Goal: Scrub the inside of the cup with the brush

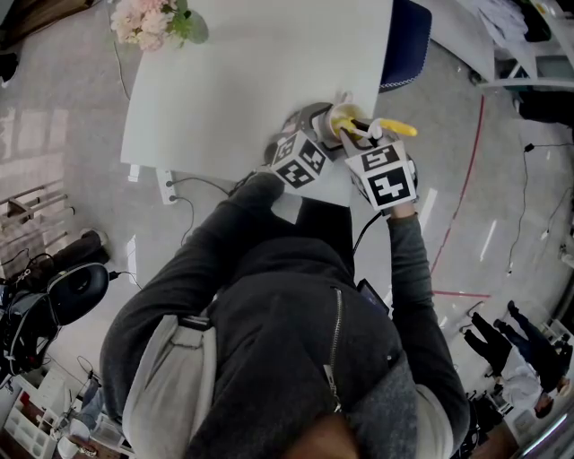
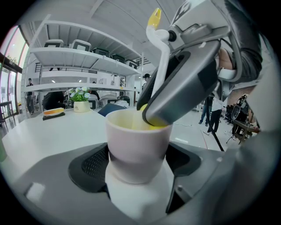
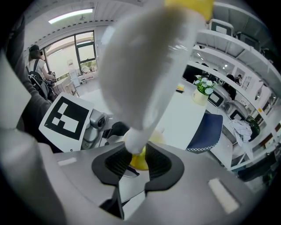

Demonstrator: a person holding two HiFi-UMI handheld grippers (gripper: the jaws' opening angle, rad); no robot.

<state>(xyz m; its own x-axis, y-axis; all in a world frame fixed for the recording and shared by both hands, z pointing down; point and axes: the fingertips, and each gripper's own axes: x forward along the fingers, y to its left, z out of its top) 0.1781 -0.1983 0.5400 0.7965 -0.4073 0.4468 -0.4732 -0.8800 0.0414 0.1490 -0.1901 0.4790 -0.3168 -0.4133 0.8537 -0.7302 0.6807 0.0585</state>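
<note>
The left gripper [image 2: 137, 163] has its dark pads pressed against both sides of the pale cup [image 2: 136, 136], which stands upright, mouth up, at the near edge of the white table [image 1: 233, 81]; I cannot tell whether its base rests on the tabletop. The right gripper [image 3: 137, 159] is clamped narrowly on the neck of the brush [image 3: 145, 83], just above its yellow head. The head is already down inside the cup's yellow interior. In the left gripper view the brush's long axis climbs from the mouth toward 12 o'clock, leaning a little, to a yellow-tipped end. From above, the cup lies at about 11 o'clock from the right gripper's marker cube and 1 o'clock from the left's, so the scrubbing stroke looks to run along that steep handle line. I can read no brand or label, only the black-and-white square markers. Flowers [image 1: 148, 22] sit far off at 10 o'clock.
</note>
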